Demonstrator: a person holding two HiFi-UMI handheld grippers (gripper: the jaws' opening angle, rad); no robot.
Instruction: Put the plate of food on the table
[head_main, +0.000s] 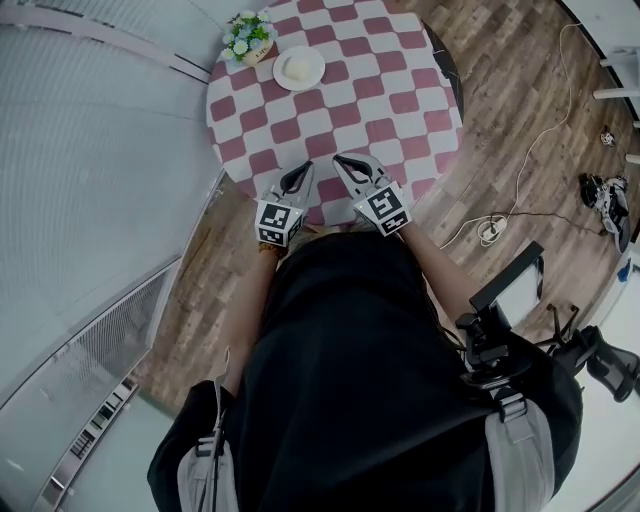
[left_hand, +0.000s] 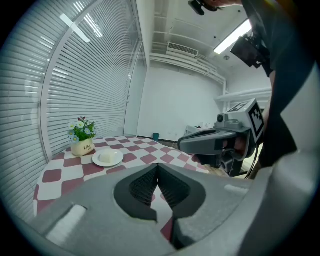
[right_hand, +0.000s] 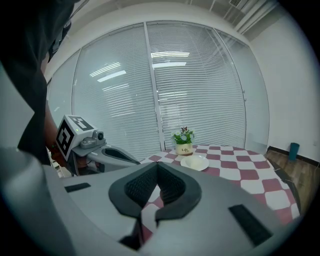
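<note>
Note the plate of food (head_main: 299, 68) already resting on the far side of the checkered table (head_main: 400, 100), just beside the flower pot (head_main: 250, 40). Keep the left gripper (head_main: 303, 167) and right gripper (head_main: 341, 160), both with jaws together on nothing, back at the near edge. Seems done; avoid reaching in and nudging the plate against the pot.

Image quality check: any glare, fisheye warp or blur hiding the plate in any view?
Head view: heavy fisheye bend at the edges, even light, plate sharp. Left gripper view: ceiling strip light blown out, blinds curve with the lens, plate readable. Right gripper view: bright glare streaks across the blinds, dark corners, plate small but clear.
</note>
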